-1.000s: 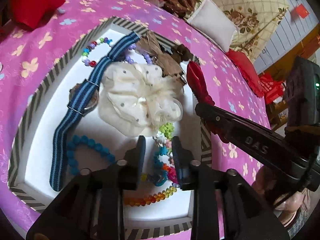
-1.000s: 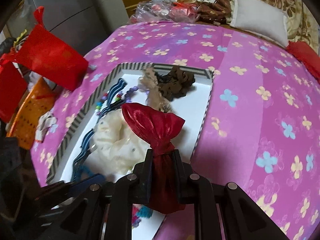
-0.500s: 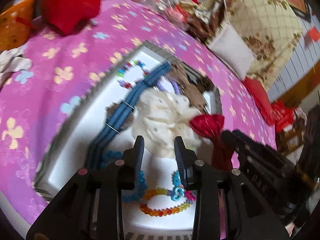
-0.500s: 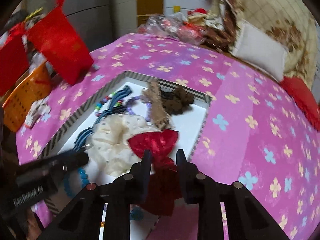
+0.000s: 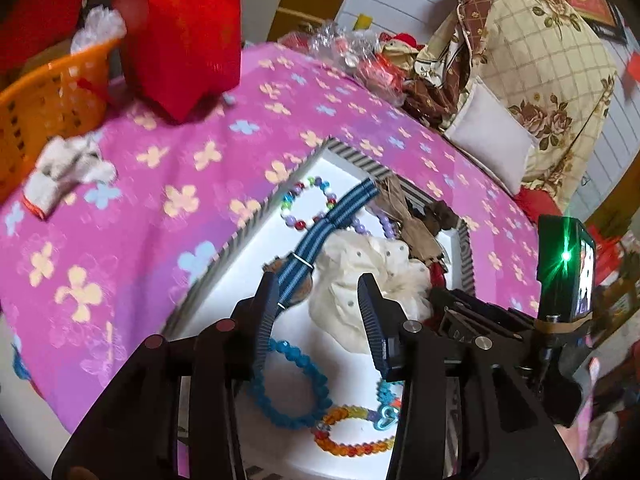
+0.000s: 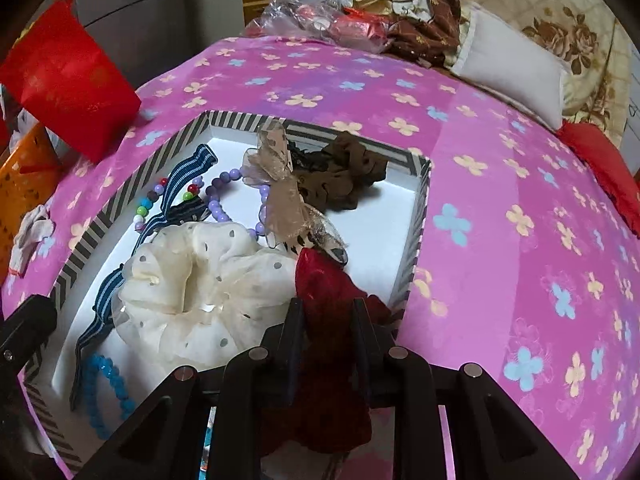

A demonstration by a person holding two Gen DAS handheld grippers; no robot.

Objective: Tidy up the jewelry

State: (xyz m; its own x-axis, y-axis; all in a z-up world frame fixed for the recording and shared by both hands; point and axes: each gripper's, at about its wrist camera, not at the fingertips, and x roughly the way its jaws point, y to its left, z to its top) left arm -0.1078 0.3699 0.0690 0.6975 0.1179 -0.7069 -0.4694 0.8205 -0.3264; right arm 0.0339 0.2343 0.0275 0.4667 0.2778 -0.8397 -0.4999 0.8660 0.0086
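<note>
A white tray with a striped rim (image 6: 416, 216) (image 5: 352, 156) lies on the pink flowered cloth. It holds a cream dotted scrunchie (image 6: 200, 284) (image 5: 360, 276), a blue striped watch (image 5: 320, 236) (image 6: 176, 188), a blue bead bracelet (image 5: 288, 388), an orange bead bracelet (image 5: 352, 444), a purple bead bracelet (image 6: 216, 196), a beige bow (image 6: 280, 192) and a brown scrunchie (image 6: 340, 176). My right gripper (image 6: 328, 312) is shut on a dark red pouch (image 6: 324, 292) low over the tray's near right corner. My left gripper (image 5: 316, 304) is open and empty above the tray.
A red bag (image 5: 180, 32) (image 6: 68, 80) and an orange basket (image 5: 44, 96) stand at the left. A white pillow (image 6: 516, 68), floral bedding and plastic wrappers (image 6: 320, 20) lie at the back. A crumpled white cloth (image 5: 68, 168) lies on the pink cloth.
My left gripper rose, pulled back and opened wider. My right gripper brought the red pouch down toward the tray's near right corner.
</note>
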